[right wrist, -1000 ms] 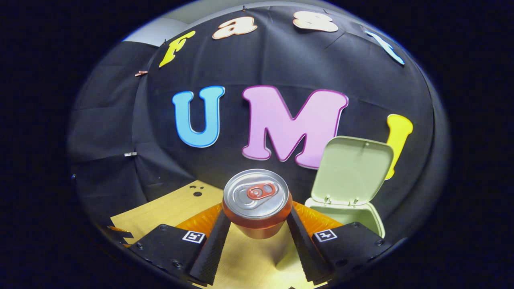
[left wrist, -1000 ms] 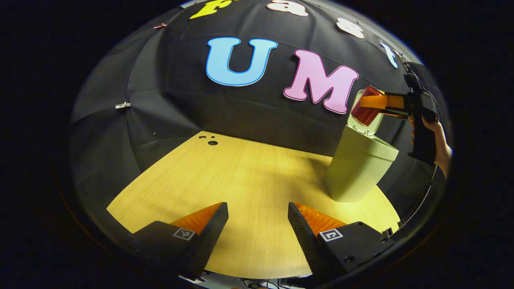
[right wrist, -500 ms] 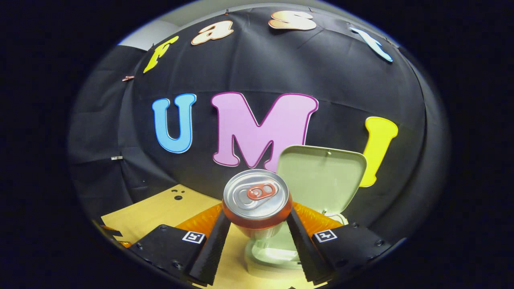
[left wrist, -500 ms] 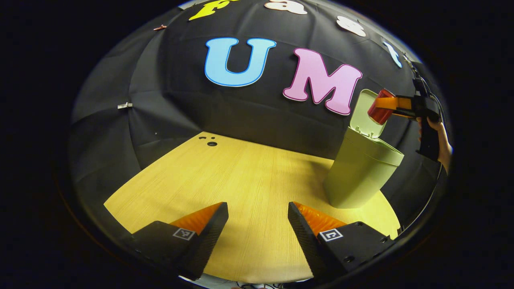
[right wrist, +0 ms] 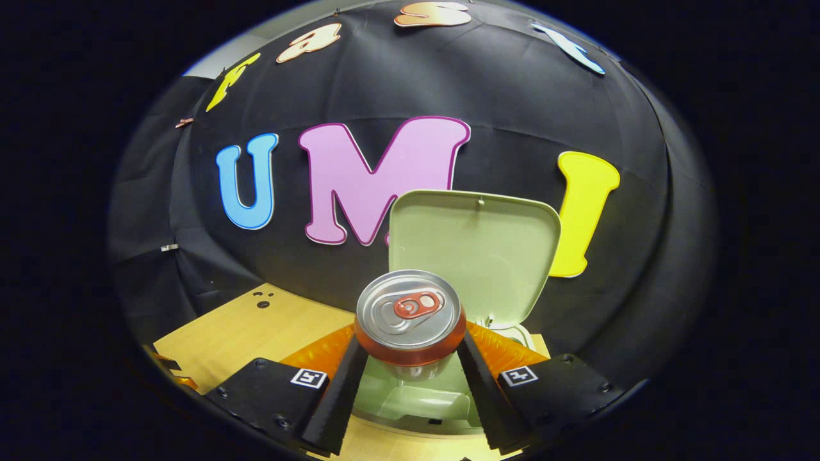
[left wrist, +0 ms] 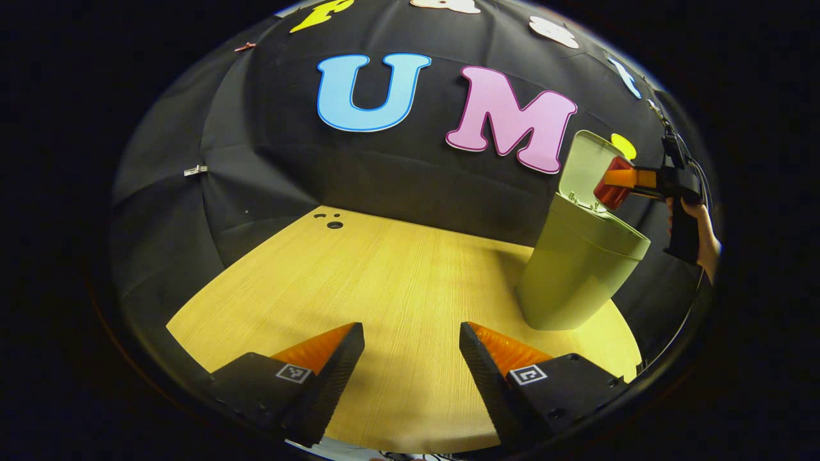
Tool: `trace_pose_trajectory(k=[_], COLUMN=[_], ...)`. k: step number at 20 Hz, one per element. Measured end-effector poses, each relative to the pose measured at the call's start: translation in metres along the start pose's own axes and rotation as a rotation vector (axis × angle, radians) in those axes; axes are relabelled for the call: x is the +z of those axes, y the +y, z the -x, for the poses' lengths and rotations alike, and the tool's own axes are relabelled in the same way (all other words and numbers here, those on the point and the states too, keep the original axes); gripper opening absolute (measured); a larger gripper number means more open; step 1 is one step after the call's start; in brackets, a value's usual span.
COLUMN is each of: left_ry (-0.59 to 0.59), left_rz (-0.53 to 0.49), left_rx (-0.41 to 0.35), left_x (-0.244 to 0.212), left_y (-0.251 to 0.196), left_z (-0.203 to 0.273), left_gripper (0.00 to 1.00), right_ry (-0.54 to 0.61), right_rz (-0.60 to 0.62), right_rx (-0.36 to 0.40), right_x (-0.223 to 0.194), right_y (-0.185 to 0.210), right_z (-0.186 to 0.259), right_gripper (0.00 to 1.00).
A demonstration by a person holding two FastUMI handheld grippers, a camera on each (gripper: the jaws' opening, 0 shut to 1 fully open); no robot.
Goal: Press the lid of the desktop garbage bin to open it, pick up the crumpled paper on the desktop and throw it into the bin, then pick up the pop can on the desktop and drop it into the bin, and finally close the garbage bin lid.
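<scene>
The pale green bin (left wrist: pixel 580 272) stands at the right of the wooden table, its lid (right wrist: pixel 474 253) swung up and open. My right gripper (right wrist: pixel 410 378) is shut on a red pop can (right wrist: pixel 410 330), held just above the bin's open mouth (right wrist: pixel 416 400). In the left gripper view that can (left wrist: pixel 612 184) hangs over the bin's rim in front of the lid, with a hand (left wrist: pixel 701 234) holding the right gripper. My left gripper (left wrist: pixel 411 362) is open low over the table's near edge, left of the bin, with nothing between its fingers.
The wooden table (left wrist: pixel 384 288) stretches left of the bin, with small holes (left wrist: pixel 333 223) near its far edge. Black cloth walls close in behind and to the sides.
My right gripper has carried the can rightward and forward, from beside the bin to over its open mouth. The left gripper has stayed about where it was.
</scene>
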State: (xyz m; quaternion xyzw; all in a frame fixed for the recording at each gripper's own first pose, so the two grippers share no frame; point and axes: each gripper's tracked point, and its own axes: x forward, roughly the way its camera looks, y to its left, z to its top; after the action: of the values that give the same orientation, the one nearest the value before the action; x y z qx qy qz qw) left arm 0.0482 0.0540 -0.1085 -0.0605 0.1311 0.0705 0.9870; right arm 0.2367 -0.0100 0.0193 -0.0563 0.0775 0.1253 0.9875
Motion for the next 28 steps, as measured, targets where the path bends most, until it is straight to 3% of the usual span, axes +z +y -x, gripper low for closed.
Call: trace_pose_trajectory(k=[8, 11, 14, 24, 28], left_ry=[0.023, 0.04, 0.051, 0.068, 0.073], left_rz=[-0.019, -0.004, 0.002, 0.014, 0.032], left_rx=[-0.015, -0.019, -0.014, 0.006, 0.023], left_x=[-0.002, -0.008, -0.012, -0.022, -0.029], left_y=[-0.004, -0.002, 0.003, 0.01, 0.013], left_z=[-0.011, -0.011, -0.012, -0.006, -0.002], left_gripper=[0.96, 0.96, 0.96, 0.96, 0.96], right_ry=[0.032, 0.024, 0.008, -0.199, -0.241], right_rz=[0.004, 0.01, -0.002, 0.021, -0.029], right_rx=[-0.037, -0.058, -0.066, -0.081, -0.11], right_x=[-0.014, -0.012, -0.004, 0.107, 0.134], right_y=[-0.01, -0.014, -0.014, -0.021, -0.031], right_z=[-0.015, -0.017, -0.014, 0.004, 0.002], right_gripper=[0.86, 0.96, 0.98, 0.98, 0.97])
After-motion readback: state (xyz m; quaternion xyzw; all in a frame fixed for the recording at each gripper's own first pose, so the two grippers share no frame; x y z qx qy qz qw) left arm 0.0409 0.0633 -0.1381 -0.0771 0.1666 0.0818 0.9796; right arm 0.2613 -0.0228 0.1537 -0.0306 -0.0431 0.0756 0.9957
